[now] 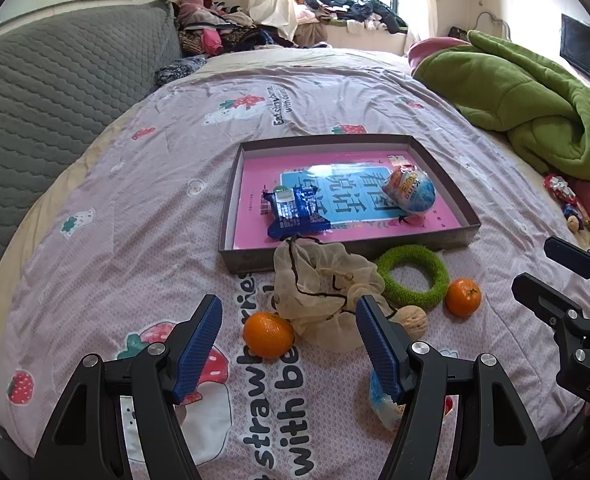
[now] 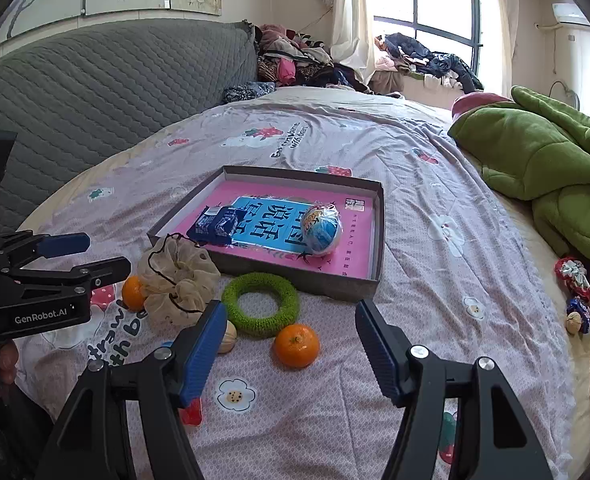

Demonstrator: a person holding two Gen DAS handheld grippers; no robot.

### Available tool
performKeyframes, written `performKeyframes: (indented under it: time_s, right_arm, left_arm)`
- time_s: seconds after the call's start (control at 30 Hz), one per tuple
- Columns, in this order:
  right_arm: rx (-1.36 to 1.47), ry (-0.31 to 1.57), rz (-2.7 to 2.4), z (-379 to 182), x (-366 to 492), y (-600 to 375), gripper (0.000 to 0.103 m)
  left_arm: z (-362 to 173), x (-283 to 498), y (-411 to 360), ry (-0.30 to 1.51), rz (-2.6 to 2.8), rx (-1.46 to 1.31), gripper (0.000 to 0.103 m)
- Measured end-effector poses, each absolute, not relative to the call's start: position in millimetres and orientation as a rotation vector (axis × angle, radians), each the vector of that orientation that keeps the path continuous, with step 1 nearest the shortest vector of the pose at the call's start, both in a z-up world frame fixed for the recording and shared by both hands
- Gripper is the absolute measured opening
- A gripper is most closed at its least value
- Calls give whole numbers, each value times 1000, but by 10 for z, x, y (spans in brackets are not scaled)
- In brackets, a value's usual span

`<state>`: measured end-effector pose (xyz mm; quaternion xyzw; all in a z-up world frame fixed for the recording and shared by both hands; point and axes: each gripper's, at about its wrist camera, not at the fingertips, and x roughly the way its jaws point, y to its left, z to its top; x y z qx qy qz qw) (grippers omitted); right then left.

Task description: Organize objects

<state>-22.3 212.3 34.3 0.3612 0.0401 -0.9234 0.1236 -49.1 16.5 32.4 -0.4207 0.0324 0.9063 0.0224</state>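
A shallow grey box (image 1: 237, 184) (image 2: 378, 236) with a pink book in it lies on the bed. It holds a blue packet (image 1: 295, 210) (image 2: 217, 222) and a wrapped toy egg (image 1: 411, 192) (image 2: 322, 229). In front of it lie a beige scrunchie (image 1: 323, 292) (image 2: 177, 276), a green ring (image 1: 413, 276) (image 2: 261, 306), two oranges (image 1: 268, 335) (image 1: 463, 297) (image 2: 297, 345) (image 2: 133, 292) and a walnut (image 1: 415, 320) (image 2: 227, 336). My left gripper (image 1: 289, 344) (image 2: 95, 256) is open and empty over the near orange and scrunchie. My right gripper (image 2: 289, 344) (image 1: 535, 268) is open and empty over the other orange.
A green blanket (image 1: 535, 100) (image 2: 543, 168) is heaped at the right, with small wrapped sweets (image 1: 563, 196) (image 2: 575, 280) near it. A grey quilted headboard (image 1: 55, 92) stands on the left. A blue wrapper (image 1: 383, 404) and a red piece (image 2: 193, 414) lie near the grippers.
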Motion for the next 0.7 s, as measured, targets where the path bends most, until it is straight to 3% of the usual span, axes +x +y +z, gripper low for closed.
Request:
performKeyframes:
  time_s: [0.7]
  right_arm:
    - [1107,162,-2654,199,-184,2072,66]
  left_arm:
    - [81,-369,171,103,2750,-1385,71]
